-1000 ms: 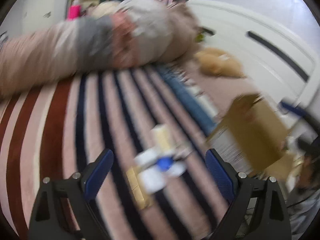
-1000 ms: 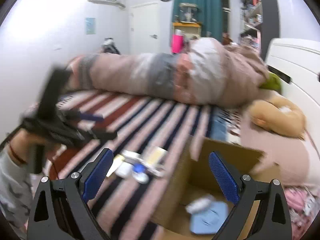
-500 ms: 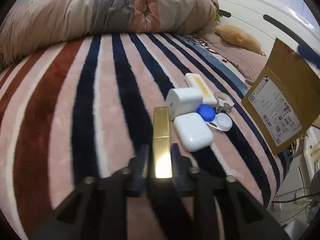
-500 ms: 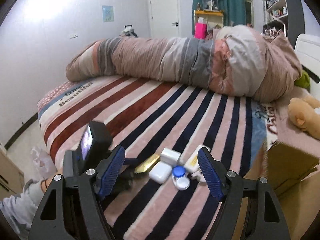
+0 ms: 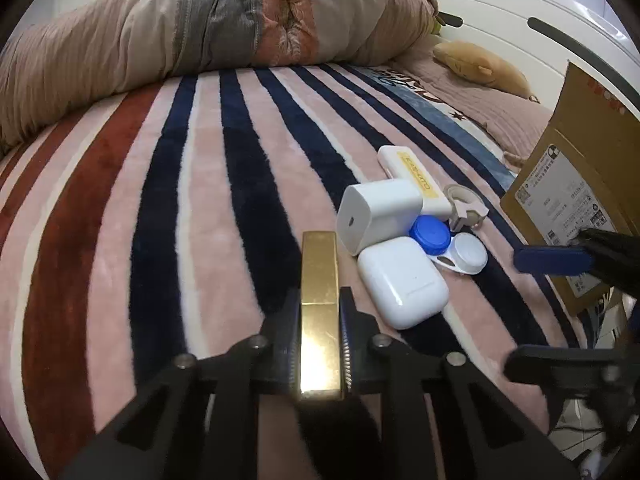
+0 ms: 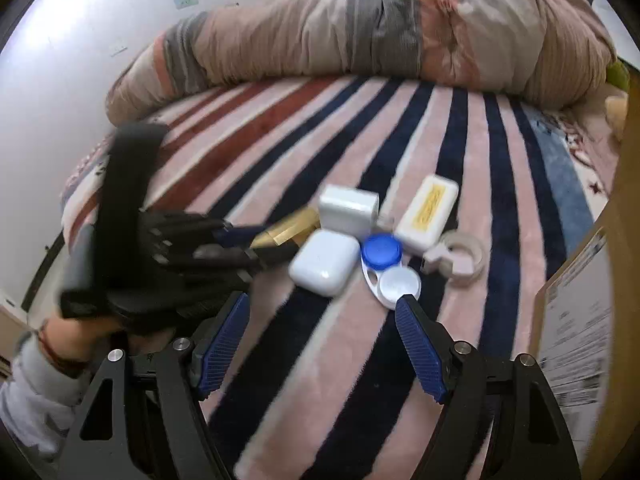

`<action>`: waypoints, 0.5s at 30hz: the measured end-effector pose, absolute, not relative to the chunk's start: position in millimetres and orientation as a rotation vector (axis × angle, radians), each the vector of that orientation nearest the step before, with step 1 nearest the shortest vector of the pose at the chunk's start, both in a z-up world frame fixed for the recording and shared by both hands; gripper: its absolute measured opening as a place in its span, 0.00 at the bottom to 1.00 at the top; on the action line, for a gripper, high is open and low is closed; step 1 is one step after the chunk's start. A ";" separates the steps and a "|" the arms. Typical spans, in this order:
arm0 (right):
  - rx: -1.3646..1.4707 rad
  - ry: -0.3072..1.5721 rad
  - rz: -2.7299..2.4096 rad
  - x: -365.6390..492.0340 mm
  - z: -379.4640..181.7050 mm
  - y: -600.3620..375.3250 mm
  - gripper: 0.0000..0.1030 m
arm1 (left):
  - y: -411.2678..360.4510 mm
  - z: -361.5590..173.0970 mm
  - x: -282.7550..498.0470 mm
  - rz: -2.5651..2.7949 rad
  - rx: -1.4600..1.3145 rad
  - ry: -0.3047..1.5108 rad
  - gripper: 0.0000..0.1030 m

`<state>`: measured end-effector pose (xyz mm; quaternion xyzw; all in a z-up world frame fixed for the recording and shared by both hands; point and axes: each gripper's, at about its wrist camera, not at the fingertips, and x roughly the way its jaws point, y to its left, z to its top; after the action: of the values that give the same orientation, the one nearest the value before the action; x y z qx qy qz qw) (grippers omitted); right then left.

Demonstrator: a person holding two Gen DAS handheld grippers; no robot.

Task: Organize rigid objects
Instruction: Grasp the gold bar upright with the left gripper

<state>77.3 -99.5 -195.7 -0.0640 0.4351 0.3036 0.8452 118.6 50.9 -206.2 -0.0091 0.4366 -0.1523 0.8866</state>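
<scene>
My left gripper [image 5: 320,304] is shut on a gold rectangular tube [image 5: 319,280] that lies on the striped blanket; it also shows in the right wrist view [image 6: 288,230]. Beside it lie a white earbud case [image 5: 402,280], a white charger block [image 5: 378,212], a blue-and-white contact lens case [image 5: 448,246], a cream box with a yellow label [image 5: 414,178] and a tape roll [image 5: 464,204]. My right gripper [image 6: 322,344] is open and empty, hovering just short of the lens case [image 6: 386,266] and earbud case [image 6: 324,266].
A cardboard box [image 5: 572,200] stands at the right edge of the bed, also in the right wrist view [image 6: 592,308]. A rolled duvet [image 5: 200,32] lies across the far side. A plush toy [image 5: 480,64] sits near the white headboard.
My left gripper came down and shut on the gold tube. My right gripper swung from over the box toward the pile and moved in closer, staying open.
</scene>
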 end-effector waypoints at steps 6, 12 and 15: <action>-0.111 0.944 0.671 91.8 -208.1 -87.0 0.53 | 70.2 -192.4 97.0 -0.264 0.029 0.873 0.15; -0.132 0.946 0.617 114.4 -216.7 -61.1 0.54 | 101.4 -166.7 74.0 -0.220 0.008 0.828 0.15; -0.188 0.920 0.577 118.3 -216.4 -47.6 0.54 | 110.8 -141.6 61.3 -0.211 0.010 0.779 0.15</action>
<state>118.3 -47.6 -216.4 -0.0895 0.4369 0.2740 0.8520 61.3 110.8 -141.6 0.0047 0.3791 -0.1026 0.9196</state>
